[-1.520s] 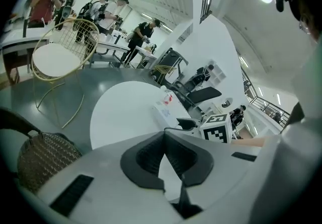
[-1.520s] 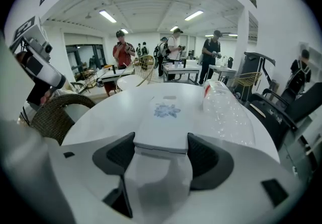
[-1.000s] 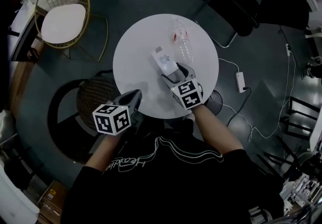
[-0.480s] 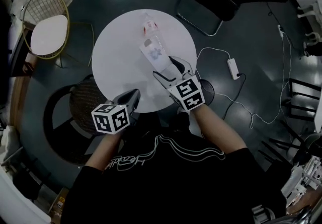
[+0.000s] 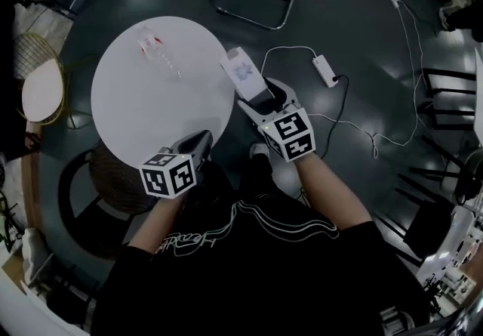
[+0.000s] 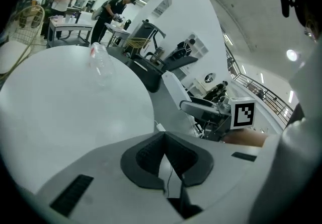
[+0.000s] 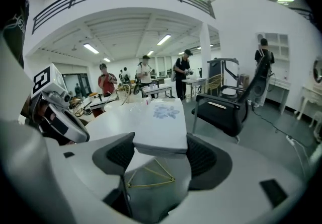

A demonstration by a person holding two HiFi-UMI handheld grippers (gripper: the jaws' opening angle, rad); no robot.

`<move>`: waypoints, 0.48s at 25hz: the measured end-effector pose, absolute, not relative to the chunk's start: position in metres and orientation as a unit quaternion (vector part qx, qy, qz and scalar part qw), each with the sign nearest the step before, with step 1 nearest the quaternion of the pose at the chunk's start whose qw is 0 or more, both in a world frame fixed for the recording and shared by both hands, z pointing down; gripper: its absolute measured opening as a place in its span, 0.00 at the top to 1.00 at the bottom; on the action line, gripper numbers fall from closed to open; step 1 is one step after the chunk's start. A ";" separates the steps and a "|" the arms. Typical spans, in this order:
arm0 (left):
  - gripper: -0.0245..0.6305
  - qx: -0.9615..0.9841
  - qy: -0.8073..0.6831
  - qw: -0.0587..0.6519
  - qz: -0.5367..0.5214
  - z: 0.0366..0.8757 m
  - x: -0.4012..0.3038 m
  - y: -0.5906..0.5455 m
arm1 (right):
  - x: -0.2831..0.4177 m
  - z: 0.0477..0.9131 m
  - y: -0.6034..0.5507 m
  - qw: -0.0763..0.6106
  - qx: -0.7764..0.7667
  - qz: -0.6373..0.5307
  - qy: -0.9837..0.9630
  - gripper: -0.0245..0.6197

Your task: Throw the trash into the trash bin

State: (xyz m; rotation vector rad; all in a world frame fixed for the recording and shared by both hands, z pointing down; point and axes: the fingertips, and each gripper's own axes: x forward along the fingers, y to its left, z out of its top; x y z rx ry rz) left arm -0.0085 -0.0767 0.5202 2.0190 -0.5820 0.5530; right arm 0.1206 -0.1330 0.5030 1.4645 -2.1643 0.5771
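Note:
My right gripper (image 5: 260, 94) is shut on a flat white carton (image 5: 243, 72) with a blue print, held just past the right edge of the round white table (image 5: 143, 112), over the floor. In the right gripper view the carton (image 7: 158, 125) sits clamped between the two dark pads (image 7: 119, 153). A clear plastic bottle (image 5: 155, 47) with a red label lies on the far side of the table, also shown as the bottle (image 6: 100, 59) in the left gripper view. My left gripper (image 5: 198, 143) is shut and empty at the table's near edge; its jaws (image 6: 166, 155) meet.
A dark round woven basket-like thing (image 5: 113, 176) stands under the table's near left. A black office chair (image 7: 226, 109) is ahead on the right. A power strip (image 5: 326, 70) and white cable lie on the floor. A gold wire chair (image 5: 38, 85) is at far left.
The right gripper has carried the carton from over the table to beyond its right edge. The view has swung right, so the table now lies further left. The left gripper stays shut.

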 end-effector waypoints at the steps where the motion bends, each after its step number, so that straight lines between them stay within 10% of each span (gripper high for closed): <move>1: 0.95 0.823 -0.229 0.465 0.231 0.522 0.005 -0.071 | 0.137 0.505 -0.125 0.229 0.542 0.214 -0.779 0.44; 12: 0.95 0.828 -0.161 0.460 0.276 0.581 0.126 -0.010 | 0.267 0.595 -0.035 0.234 0.596 0.285 -0.714 0.44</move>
